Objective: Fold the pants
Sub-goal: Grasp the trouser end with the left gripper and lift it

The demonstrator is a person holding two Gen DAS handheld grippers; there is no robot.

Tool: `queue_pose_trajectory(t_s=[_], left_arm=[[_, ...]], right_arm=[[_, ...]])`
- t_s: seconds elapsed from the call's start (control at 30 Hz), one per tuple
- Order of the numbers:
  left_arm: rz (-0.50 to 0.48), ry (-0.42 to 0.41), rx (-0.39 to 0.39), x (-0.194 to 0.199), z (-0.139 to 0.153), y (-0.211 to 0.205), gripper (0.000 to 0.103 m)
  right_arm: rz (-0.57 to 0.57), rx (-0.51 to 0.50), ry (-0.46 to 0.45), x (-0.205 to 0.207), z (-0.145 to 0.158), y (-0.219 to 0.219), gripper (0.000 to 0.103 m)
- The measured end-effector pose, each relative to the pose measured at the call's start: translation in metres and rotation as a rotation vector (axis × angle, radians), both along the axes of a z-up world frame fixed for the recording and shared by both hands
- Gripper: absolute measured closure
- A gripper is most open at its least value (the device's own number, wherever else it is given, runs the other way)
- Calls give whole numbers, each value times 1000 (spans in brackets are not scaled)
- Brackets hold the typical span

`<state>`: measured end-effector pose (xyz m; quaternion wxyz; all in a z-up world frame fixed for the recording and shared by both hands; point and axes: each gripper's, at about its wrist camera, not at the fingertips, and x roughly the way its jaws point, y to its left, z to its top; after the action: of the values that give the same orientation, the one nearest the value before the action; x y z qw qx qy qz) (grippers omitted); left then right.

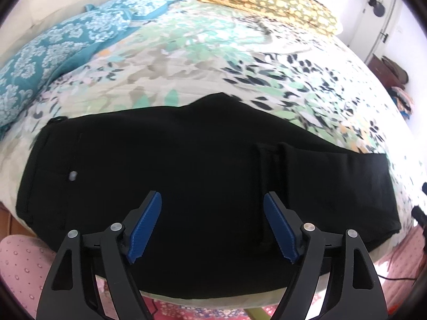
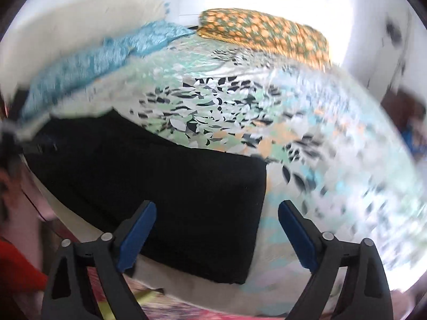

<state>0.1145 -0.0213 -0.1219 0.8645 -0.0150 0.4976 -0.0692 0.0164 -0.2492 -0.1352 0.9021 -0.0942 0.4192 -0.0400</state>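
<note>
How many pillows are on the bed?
2. The blue patterned pillow lies along the bed's far left edge, and the orange-and-green dotted pillow sits at the far end, toward the right. The black pants lie nearer, apart from both. More could be out of view.

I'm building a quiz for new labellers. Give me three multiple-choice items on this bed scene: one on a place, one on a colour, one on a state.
1. Where do the pants lie?
A. on the floral bedspread, by its near edge
B. on the floor
C. on the orange-patterned pillow

2. What colour are the pants?
A. teal
B. black
C. red

3. How does the left gripper stand?
A. shut on the pants
B. shut on nothing
C. open, with nothing gripped

Key: 1 A, the bedspread borders the pants on the far side; 2 B, the cloth is uniformly black; 3 C, its blue pads stand wide apart above the cloth.
</note>
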Motion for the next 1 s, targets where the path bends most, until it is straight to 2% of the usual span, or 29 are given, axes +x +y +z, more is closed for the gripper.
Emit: queue_pose_trajectory(t_s=[0.07, 0.3, 0.43, 0.57, 0.7, 0.77, 0.8, 0.83, 0.97, 1.0], left_arm=[[19, 5, -13, 0, -1, 6, 22], [53, 8, 4, 2, -3, 11, 17], [74, 31, -14, 6, -7, 17, 17], [91, 19, -17, 11, -1, 30, 17], [167, -30, -3, 27, 18, 77, 17], [242, -35, 12, 42, 28, 121, 17], [267, -23, 0, 49, 30, 141, 12], [286, 0, -17, 56, 28, 159, 8], [363, 194, -51, 84, -4, 229, 8], [372, 218, -52, 86, -11, 237, 8]], right_arm=[[37, -56, 18, 1, -6, 12, 10], [101, -112, 29, -3, -12, 26, 10], [90, -103, 35, -1, -14, 25, 10], [81, -84, 38, -2, -14, 22, 10], [94, -56, 45, -1, -15, 20, 10], [106, -47, 49, 0, -16, 22, 10], [113, -43, 51, 0, -17, 22, 10], [123, -35, 54, 0, -18, 23, 10], [149, 3, 66, 0, -20, 26, 10], [153, 12, 66, 0, -20, 27, 10]])
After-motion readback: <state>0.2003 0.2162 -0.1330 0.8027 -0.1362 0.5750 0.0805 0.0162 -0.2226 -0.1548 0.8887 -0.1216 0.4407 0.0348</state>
